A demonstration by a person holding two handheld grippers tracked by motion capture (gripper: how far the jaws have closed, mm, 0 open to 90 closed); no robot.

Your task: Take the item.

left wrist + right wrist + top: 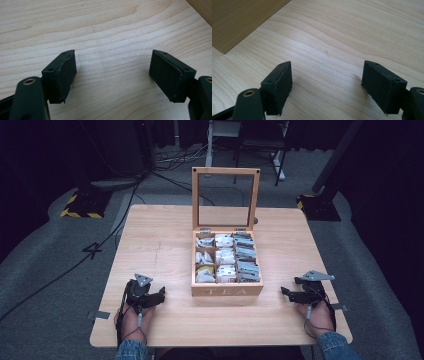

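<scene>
A wooden tea box [227, 290] marked TEA stands open at the table's middle, its glass lid [225, 200] upright, with several compartments of white and grey tea bags [225, 257]. My left gripper [161, 295] rests on the table left of the box, held by a hand, open with bare wood between its jaws [113, 72]. My right gripper [285, 292] lies right of the box, also open and holding nothing [327, 80]. The box's side wall [242, 20] shows at the upper left of the right gripper view.
The light wooden table [165, 245] has bare room on both sides of the box. Beyond it the grey floor carries cables [100, 240], yellow-black striped stand feet [80, 207] and a dark stand base [320, 202]. The table's front edge lies just under my hands.
</scene>
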